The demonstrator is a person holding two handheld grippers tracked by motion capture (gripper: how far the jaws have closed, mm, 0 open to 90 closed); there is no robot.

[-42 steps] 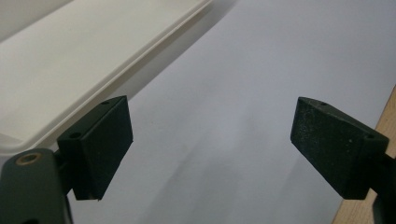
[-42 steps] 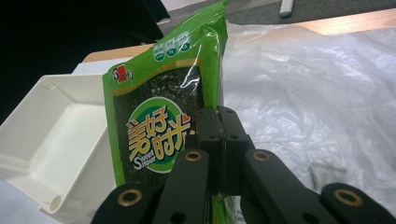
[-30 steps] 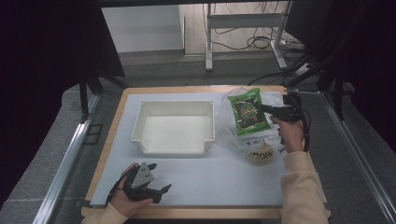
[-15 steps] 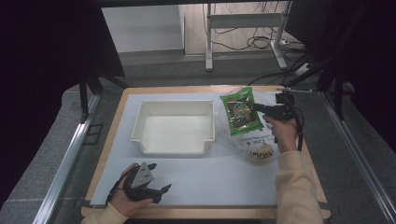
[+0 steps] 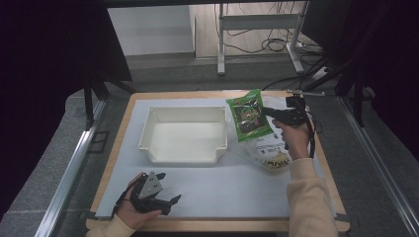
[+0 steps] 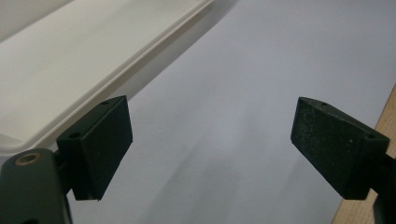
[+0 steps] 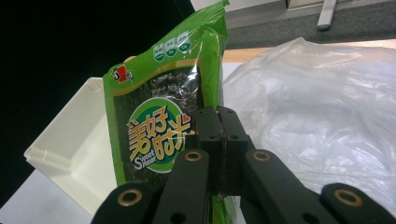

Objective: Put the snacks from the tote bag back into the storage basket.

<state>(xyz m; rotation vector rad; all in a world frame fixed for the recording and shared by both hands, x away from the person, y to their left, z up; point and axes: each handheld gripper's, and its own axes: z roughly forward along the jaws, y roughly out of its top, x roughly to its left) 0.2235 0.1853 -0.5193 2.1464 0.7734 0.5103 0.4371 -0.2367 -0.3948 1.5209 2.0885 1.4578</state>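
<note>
High view: wooden desk (image 5: 316,148) with a white sheet (image 5: 227,190) over most of its top. White bin (image 5: 184,134) sits on the sheet toward the far-left part, open side up, nothing visible inside. Clear plastic bag (image 5: 257,148) lies near the right edge, just right of the bin, with a yellow-labelled packet (image 5: 272,162) under or inside it; can't tell which. Green snack pouch (image 5: 248,115) is held up above the desk near the far-right corner, between the bin and the right gripper (image 5: 271,112), overlapping the plastic bag's far end. Right gripper view: fingers pressed together on the pouch's right edge, pouch upright and slightly tilted, bin behind it at left. Left gripper (image 5: 170,201) rests low at the near edge, left of centre, in the person's left hand (image 5: 129,210). Left gripper view: fingers (image 6: 95,144) spread wide, nothing between them, white sheet below, bin wall just beyond.
</note>
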